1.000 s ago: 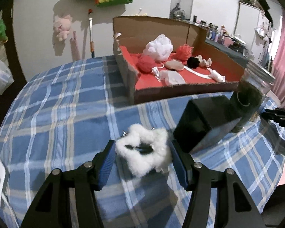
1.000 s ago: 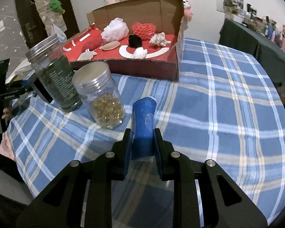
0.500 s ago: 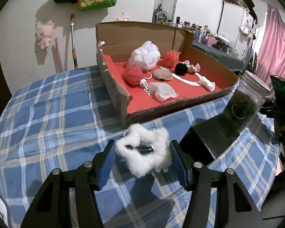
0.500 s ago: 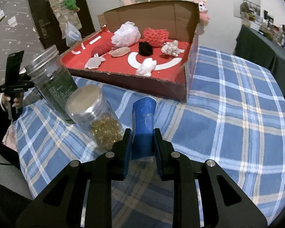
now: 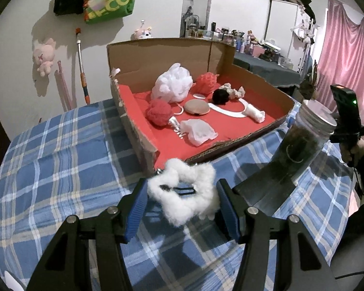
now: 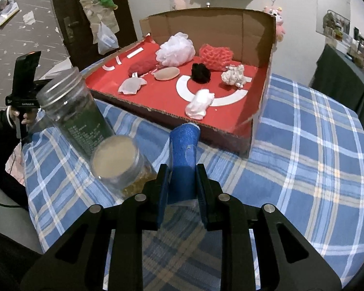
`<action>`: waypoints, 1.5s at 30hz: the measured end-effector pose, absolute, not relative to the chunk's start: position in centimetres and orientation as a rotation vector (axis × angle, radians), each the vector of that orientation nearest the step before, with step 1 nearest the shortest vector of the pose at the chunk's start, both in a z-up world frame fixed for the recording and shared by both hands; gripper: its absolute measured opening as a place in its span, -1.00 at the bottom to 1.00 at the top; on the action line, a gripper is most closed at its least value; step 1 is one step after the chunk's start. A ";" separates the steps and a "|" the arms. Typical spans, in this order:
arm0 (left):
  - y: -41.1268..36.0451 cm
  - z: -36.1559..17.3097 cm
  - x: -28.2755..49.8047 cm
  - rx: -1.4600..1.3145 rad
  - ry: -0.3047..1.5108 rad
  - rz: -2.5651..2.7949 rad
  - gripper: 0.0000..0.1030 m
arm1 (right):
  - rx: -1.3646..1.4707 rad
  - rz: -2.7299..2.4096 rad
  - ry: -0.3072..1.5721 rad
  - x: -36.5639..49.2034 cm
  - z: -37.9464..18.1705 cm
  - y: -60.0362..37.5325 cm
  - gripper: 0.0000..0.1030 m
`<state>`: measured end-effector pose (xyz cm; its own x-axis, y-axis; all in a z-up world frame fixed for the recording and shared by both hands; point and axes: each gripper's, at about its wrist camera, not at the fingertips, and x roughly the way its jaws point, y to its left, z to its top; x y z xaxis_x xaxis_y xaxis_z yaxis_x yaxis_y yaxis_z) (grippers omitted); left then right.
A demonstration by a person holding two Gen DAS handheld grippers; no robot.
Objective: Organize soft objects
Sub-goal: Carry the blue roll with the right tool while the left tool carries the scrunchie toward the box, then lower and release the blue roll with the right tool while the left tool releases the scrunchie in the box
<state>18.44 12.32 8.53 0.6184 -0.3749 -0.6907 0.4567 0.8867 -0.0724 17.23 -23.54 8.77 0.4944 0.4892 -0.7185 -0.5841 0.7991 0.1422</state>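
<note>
My left gripper (image 5: pixel 182 194) is shut on a white fluffy hair clip (image 5: pixel 183 195), held above the blue plaid cloth just short of the cardboard box (image 5: pixel 138 135). The box has a red floor and holds several soft things: a white mesh puff (image 5: pixel 173 84), red puffs, a black pompom (image 5: pixel 219 97) and white cloths. In the right wrist view my right gripper (image 6: pixel 183 181) is shut on a blue foam roll (image 6: pixel 183 155), raised in front of the same box (image 6: pixel 257 131), near its front edge.
A tall jar with dark contents (image 5: pixel 303 143) and a black block (image 5: pixel 264 189) stand right of the left gripper. A jar of amber beads (image 6: pixel 120 165) sits left of the right gripper. A person's hand (image 5: pixel 354 149) grips the other tool's handle. Plaid cloth (image 6: pixel 315 157) lies bare to the right.
Both grippers have lifted and come closer to the box with their loads still held; the box now looms larger and its floor shows more fully in both views.
</note>
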 end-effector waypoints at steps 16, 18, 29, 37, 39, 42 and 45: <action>9.0 11.1 21.1 0.158 0.766 -0.573 0.16 | -0.128 0.749 0.809 21.1 11.5 -21.7 -0.59; 8.2 11.3 21.9 0.164 0.773 -0.590 0.16 | -0.125 0.753 0.819 21.9 11.9 -21.0 -0.59; 0.7 11.4 28.0 0.236 0.883 -0.711 0.16 | -0.119 0.731 1.009 28.3 11.4 -15.4 -0.59; -2.9 9.2 31.6 0.329 0.994 -0.711 0.16 | -0.086 0.674 1.129 32.1 9.7 -14.2 -0.58; -3.3 8.8 32.1 0.335 1.010 -0.712 0.16 | -0.099 0.660 1.143 32.5 9.4 -13.9 -0.58; -3.7 8.2 32.9 0.348 1.029 -0.704 0.16 | -0.100 0.666 1.152 32.8 9.3 -13.5 -0.58; -3.9 7.7 33.4 0.353 1.046 -0.702 0.16 | -0.124 0.660 1.158 32.9 9.1 -12.9 -0.58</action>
